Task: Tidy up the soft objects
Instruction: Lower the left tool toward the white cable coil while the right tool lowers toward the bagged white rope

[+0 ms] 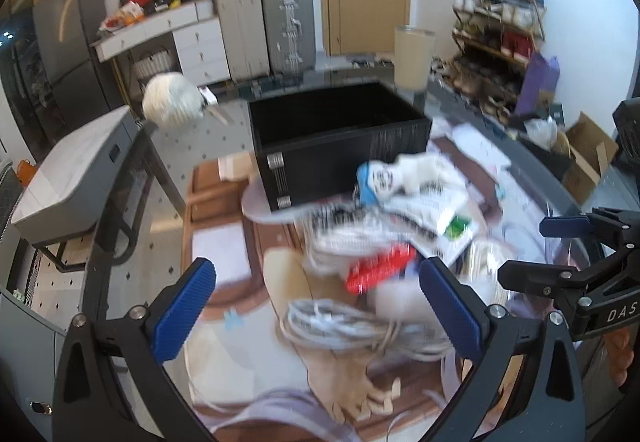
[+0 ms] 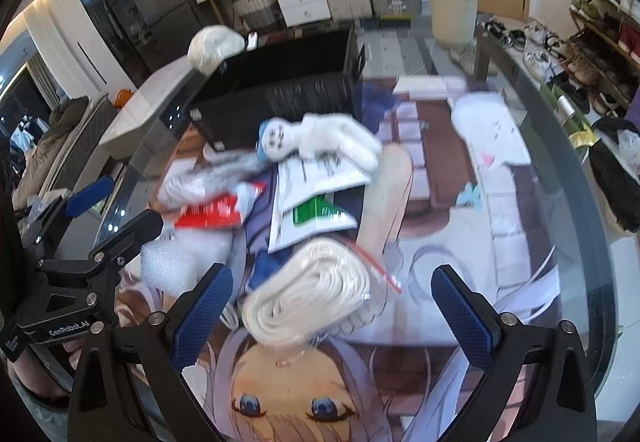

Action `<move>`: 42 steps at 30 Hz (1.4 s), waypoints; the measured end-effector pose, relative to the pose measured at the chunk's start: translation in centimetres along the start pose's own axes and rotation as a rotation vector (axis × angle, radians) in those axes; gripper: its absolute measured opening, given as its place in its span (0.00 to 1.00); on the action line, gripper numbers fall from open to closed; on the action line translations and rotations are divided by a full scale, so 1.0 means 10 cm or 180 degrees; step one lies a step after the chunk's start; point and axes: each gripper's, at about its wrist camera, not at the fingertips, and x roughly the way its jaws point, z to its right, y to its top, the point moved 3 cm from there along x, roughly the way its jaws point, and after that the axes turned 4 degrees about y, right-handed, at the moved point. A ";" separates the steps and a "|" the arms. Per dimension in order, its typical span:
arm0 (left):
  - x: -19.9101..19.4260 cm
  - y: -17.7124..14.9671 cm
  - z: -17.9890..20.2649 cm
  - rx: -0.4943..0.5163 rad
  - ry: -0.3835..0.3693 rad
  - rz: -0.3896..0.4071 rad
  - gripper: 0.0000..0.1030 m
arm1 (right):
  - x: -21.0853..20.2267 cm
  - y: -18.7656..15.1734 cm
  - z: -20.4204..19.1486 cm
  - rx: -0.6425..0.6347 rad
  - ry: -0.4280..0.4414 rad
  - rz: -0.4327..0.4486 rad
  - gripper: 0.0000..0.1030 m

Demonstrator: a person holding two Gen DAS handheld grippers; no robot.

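1. The left gripper (image 1: pixel 316 306) is being held with its jaws spread wide, nothing between them.
2. The right gripper (image 2: pixel 332 312) is likewise being held agape and empty, just beside the left.
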 end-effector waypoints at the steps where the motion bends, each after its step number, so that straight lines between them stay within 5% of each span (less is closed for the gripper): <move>1: 0.02 -0.03 0.01 0.0021 -0.0011 -0.0055 0.99 | 0.02 -0.03 0.00 0.0000 0.0010 -0.0048 0.96; 5: 0.07 -0.18 -0.06 -0.0094 -0.0008 -0.0267 0.99 | 0.20 -0.17 -0.03 -0.0011 0.0029 -0.0299 0.84; 13: 0.20 -0.35 -0.01 -0.0303 -0.0224 -0.0565 0.99 | 0.35 -0.15 -0.14 -0.0112 -0.0075 -0.0253 0.70; 19: 0.33 -0.32 0.10 -0.0247 -0.0220 -0.0650 0.94 | 0.29 -0.15 -0.14 -0.0245 -0.0034 -0.0285 0.41; 27: 0.25 -0.39 0.18 0.0105 -0.0404 -0.0732 0.23 | 0.10 -0.12 -0.09 -0.0470 -0.0188 -0.0208 0.22; 29: 0.20 -0.41 0.16 0.0187 -0.0423 -0.0741 0.16 | 0.09 -0.14 -0.11 -0.0505 -0.0162 -0.0218 0.21; 34: 0.14 -0.40 -0.01 0.0228 -0.0316 -0.0762 0.20 | 0.06 -0.17 -0.28 -0.0696 -0.0022 -0.0204 0.20; 38: 0.20 -0.37 -0.16 0.0052 -0.0360 -0.0841 0.48 | 0.12 -0.17 -0.26 -0.0634 0.0016 -0.0255 0.25; 41: 0.23 -0.33 -0.15 0.0021 -0.0297 -0.0799 0.49 | 0.14 -0.14 -0.21 -0.0463 0.0116 -0.0299 0.39; 42: 0.24 -0.31 -0.13 -0.0008 -0.0343 -0.0784 0.52 | 0.13 -0.13 -0.21 -0.0422 0.0177 -0.0310 0.53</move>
